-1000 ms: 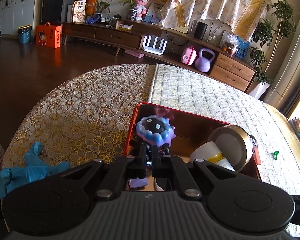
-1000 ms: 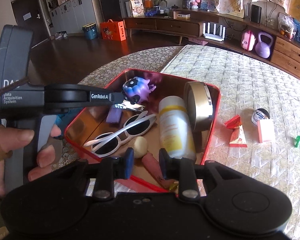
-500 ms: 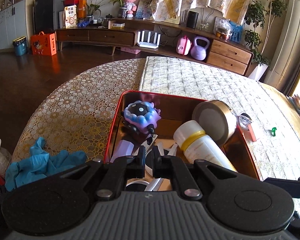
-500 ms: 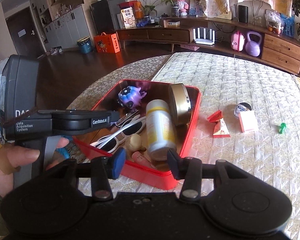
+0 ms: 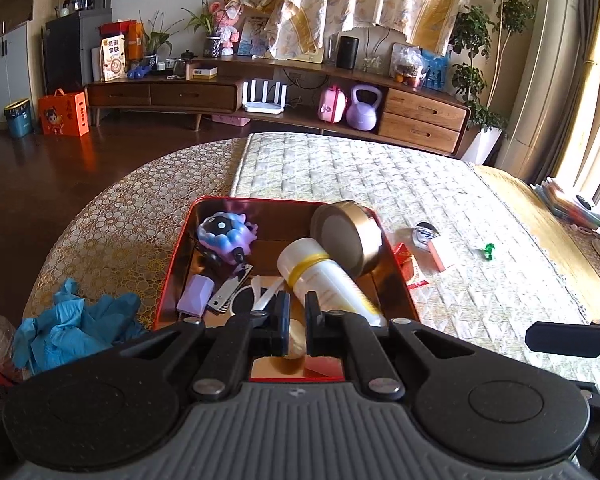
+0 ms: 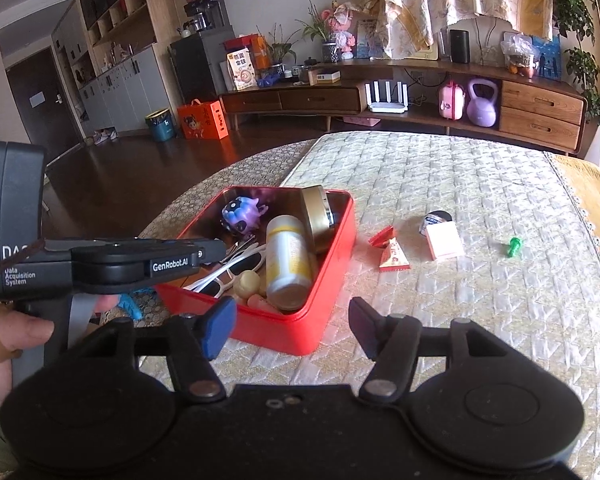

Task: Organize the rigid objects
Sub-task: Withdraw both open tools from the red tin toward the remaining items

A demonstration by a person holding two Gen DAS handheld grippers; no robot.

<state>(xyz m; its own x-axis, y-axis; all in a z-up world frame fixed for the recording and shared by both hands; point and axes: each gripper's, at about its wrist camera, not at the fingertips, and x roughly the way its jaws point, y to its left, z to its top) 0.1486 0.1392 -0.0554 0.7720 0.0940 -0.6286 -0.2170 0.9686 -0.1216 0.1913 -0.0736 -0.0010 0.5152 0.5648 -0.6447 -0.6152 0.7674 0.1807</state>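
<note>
Red tin (image 6: 300, 330) on the quilted table already holds most bits; still loose just right of it — small pink box (image 6: 444, 242), little jar (image 6: 436, 218), triangular packet (image 6: 394, 258), green pin (image 6: 514, 246). Box looks light, stiff; prob. best pinched across its short sides. Right gripper (image 6: 291, 330) empty, jaws opening; left gripper (image 5: 295, 320) clenched on nothing.

Daylight pours in from a window (image 5: 592, 128) far to the right of my left gripper (image 5: 295, 322), washing that edge pale. The quilted cover (image 6: 480, 200) ahead of my right gripper (image 6: 291, 330) is bright; the floor (image 6: 139, 184) off to the left stays dim, with orange glare. The red tin (image 5: 171, 276) mirrors its contents. Fisheye bending curves the far cabinet (image 5: 259, 96); focus holds sharp.
</note>
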